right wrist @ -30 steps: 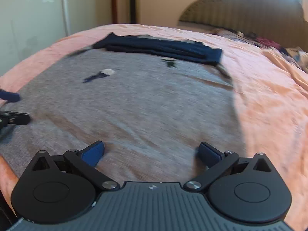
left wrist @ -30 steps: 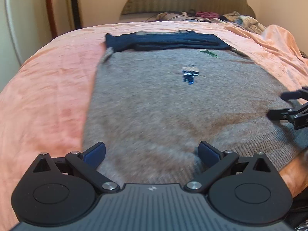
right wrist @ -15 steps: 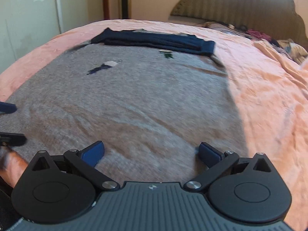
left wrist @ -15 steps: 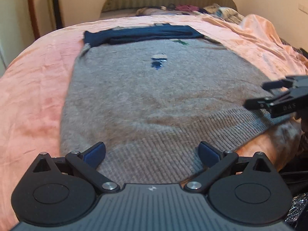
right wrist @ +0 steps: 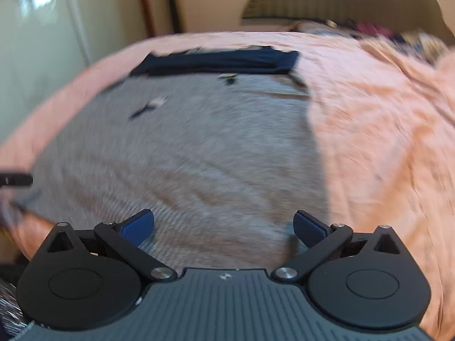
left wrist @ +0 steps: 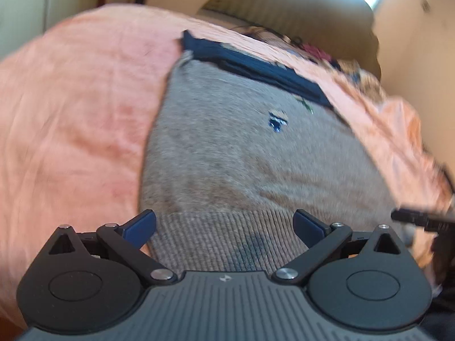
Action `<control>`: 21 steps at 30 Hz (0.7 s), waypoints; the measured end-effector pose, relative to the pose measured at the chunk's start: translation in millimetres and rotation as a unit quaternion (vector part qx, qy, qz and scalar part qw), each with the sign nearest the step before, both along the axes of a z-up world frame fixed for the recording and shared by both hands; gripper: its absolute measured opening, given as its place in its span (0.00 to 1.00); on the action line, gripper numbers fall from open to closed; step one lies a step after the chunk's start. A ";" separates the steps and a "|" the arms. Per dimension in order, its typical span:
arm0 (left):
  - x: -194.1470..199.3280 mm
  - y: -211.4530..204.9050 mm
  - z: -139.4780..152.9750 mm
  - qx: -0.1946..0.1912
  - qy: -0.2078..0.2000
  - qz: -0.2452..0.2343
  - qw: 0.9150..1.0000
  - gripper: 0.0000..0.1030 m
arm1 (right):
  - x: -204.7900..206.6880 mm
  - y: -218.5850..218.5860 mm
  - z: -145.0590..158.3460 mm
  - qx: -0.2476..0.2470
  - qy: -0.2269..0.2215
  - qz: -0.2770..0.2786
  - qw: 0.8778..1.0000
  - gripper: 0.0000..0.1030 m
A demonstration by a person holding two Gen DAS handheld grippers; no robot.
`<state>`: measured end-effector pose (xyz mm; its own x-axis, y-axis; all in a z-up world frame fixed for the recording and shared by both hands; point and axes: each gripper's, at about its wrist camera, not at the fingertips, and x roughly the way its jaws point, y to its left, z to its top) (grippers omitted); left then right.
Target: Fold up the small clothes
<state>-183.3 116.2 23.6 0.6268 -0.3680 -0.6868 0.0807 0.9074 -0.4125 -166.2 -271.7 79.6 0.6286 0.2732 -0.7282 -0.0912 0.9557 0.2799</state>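
A: On the bed, what do you see?

B: A big gray sweater (left wrist: 256, 170) lies flat on a pink-orange blanket (left wrist: 71, 113). It has a tiny patch (left wrist: 277, 118) stitched on its chest.

A: Where is the bottom edge of the sweater?

B: The ribbed edge (left wrist: 221, 233) is right in front of the left gripper (left wrist: 224, 224). It sits in the space between the two blue pads (left wrist: 139, 227).

A: Is that claw pinching it?

B: No. Its two fingers are spread far apart and hold nothing.

A: And the other claw?

B: The right gripper (right wrist: 223, 224) is spread wide too, with nothing between its fingers. It is over the near right part of the sweater (right wrist: 184, 156), close to the side edge where the blanket (right wrist: 384, 128) starts.

A: Can each camera see the other claw?

B: A little. In the left view, the black tip of the right gripper (left wrist: 418, 217) pokes in at the right edge. In the right view, a black tip of the left gripper (right wrist: 15, 180) shows at the left edge. Both are blurry.

A: What is past the sweater?

B: A dark blue folded cloth (right wrist: 219, 61) lies along the far end of the sweater, at the neck. Behind that is a brown headboard (left wrist: 284, 8), with some mixed clothes (left wrist: 315, 54) piled near it.
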 end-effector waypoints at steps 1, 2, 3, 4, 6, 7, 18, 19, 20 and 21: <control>1.4 10.9 -2.1 -0.036 0.014 0.015 0.999 1.00 | -0.2 -19.6 -1.2 0.039 0.017 -0.021 0.999 1.00; 3.2 21.1 -5.5 -0.071 0.028 0.025 0.997 1.00 | 0.2 -37.6 -4.0 0.074 0.038 -0.039 0.996 1.00; 4.9 29.9 -9.1 -0.109 0.039 0.031 0.993 1.00 | 0.8 -52.8 -7.7 0.107 0.062 -0.053 0.991 1.00; 6.3 36.3 -11.8 -0.142 0.046 0.031 0.988 1.00 | 0.4 -64.8 -12.0 0.144 0.082 -0.055 0.985 1.00; 13.3 43.4 -22.1 -0.222 0.079 0.007 0.972 1.00 | -0.3 -77.0 -19.1 0.206 0.104 -0.039 0.972 1.00; 15.8 44.9 -27.4 -0.257 0.093 -0.001 0.962 1.00 | 0.5 -78.9 -22.6 0.232 0.116 -0.027 0.965 1.00; 26.1 57.4 -37.8 -0.328 0.148 -0.012 0.933 0.99 | 15.7 -69.6 -35.3 0.295 0.152 0.021 0.943 0.74; 25.7 55.7 -36.1 -0.332 0.142 -0.018 0.932 0.97 | 15.6 -71.8 -35.7 0.295 0.154 0.020 0.943 0.70; 25.6 54.1 -33.8 -0.344 0.132 -0.028 0.929 0.95 | 14.8 -75.2 -36.4 0.298 0.155 0.019 0.942 0.67; 25.9 52.4 -31.1 -0.351 0.123 -0.036 0.928 0.94 | 14.4 -76.9 -37.1 0.300 0.156 0.017 0.941 0.66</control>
<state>-157.5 168.6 -7.4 0.4395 -0.8136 -0.3807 -0.0431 0.4042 -0.9136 -151.7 -348.7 42.5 0.3927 0.7098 -0.5848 0.0578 0.6155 0.7860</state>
